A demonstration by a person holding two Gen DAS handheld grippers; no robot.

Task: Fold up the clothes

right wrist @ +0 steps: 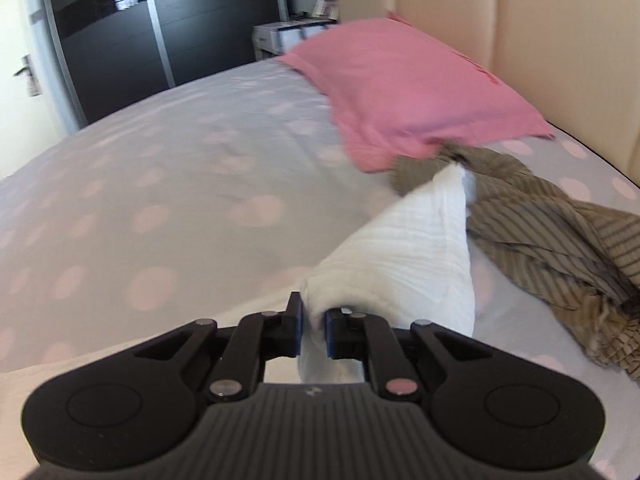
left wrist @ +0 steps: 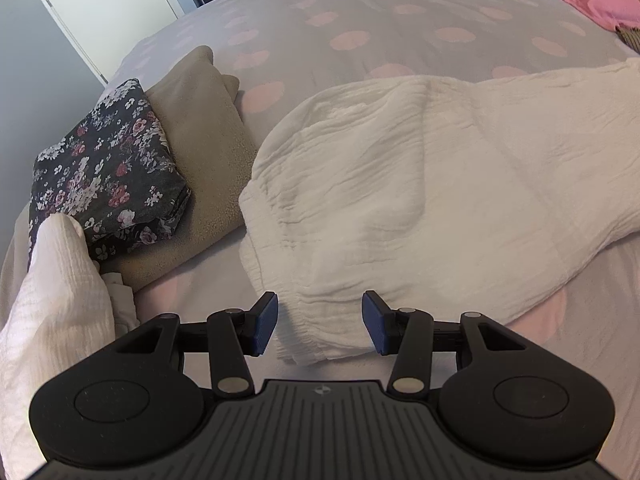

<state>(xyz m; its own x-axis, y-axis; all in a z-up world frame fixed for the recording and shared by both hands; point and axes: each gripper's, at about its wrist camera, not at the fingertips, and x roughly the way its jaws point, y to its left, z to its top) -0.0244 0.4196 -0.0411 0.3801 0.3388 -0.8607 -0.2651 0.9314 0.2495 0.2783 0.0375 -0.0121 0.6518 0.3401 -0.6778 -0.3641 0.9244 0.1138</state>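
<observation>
I am holding my left hand-held gripper [left wrist: 320, 322] with its jaws standing apart over the elastic edge of one white crinkled garment [left wrist: 420, 184], which is lying spread on the bed [left wrist: 360, 20]; the pads are not pressing it. My right hand-held gripper [right wrist: 313, 328] is pinching one end of white crinkled cloth [right wrist: 416, 248], clamped tight. To the left, two folded pieces are resting together: one floral [left wrist: 108, 168], one beige [left wrist: 208, 136]. One striped garment [right wrist: 540, 240] is lying crumpled by one pink pillow [right wrist: 412, 92].

Your left gripper [left wrist: 319, 323] sits low centre, jaws apart; your right gripper [right wrist: 313, 330], low centre, pinches white cloth [right wrist: 408, 256].
</observation>
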